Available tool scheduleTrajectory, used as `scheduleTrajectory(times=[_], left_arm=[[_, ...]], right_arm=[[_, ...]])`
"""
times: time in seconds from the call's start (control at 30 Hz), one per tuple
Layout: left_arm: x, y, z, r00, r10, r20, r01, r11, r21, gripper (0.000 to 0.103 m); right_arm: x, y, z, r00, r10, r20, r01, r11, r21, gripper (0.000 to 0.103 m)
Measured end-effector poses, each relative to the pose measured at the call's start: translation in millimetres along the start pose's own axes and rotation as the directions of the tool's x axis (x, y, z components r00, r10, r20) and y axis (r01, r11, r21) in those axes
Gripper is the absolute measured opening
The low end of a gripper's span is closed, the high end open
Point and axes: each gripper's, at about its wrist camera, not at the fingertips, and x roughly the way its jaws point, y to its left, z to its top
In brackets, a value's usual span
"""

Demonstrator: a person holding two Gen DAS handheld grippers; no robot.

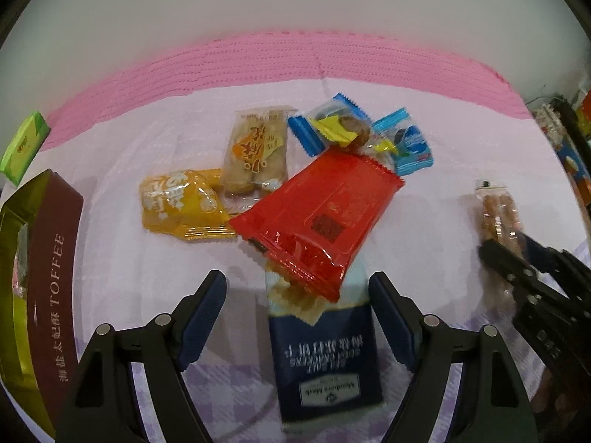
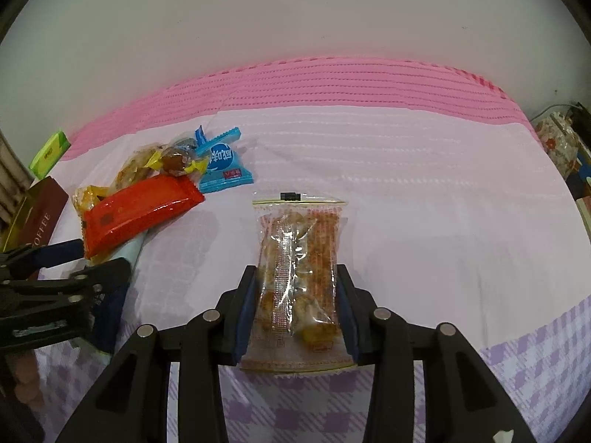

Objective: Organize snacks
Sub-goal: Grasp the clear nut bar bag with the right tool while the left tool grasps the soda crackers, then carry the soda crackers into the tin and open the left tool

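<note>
A pile of snacks lies on the pale cloth: a red packet point(image 1: 317, 217) on top, a yellow packet point(image 1: 177, 203), a clear biscuit packet point(image 1: 255, 155) and blue candy wrappers point(image 1: 410, 147). A navy cracker packet point(image 1: 325, 361) pokes out from under the red one. It lies between the fingers of my open left gripper point(image 1: 295, 295), with a gap on the left side. My right gripper point(image 2: 295, 288) is shut on a clear packet of orange sticks point(image 2: 299, 265), pads pressing both long sides. That packet point(image 1: 498, 210) shows blurred at the right of the left wrist view.
A brown and gold toffee box point(image 1: 48, 277) stands at the left, with a small green box point(image 1: 24, 144) behind it. A pink band of cloth point(image 2: 332, 81) runs along the back below a white wall. Cluttered items point(image 2: 561, 144) sit past the right edge.
</note>
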Motion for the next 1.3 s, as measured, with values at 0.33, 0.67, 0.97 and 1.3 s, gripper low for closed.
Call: scheduleTrajectory(times=[0.33,0.67,0.97,1.3], left_arm=[[-8.9,4.2,-13.3,1.0,-0.024,0.006,0.024,0.998,0.054,0.051],[-38.7,26.9,-54.1,0.997,-0.06,-0.038,0.063,0.992,0.106,0.051],[-89.7,51.7,-59.7,0.993,-0.106,0.043,0.102,0.991,0.087,0.051],[-139.6,153.1,-34.0,0.983,0.065,0.171,-0.066,0.998,-0.001,0.051]], right_arm=[[6.1,8.2,3.1,1.0,-0.019,0.012,0.019,1.0,-0.007,0.043],[11.7,25.4,3.2,0.997,-0.081,0.002,0.081,0.995,-0.06,0.057],[13.2,26.4,5.7,0.996,-0.092,-0.002,0.092,0.995,-0.044,0.069],[16.5,27.3,14.4,0.995,-0.09,-0.044,0.088,0.995,-0.048,0.074]])
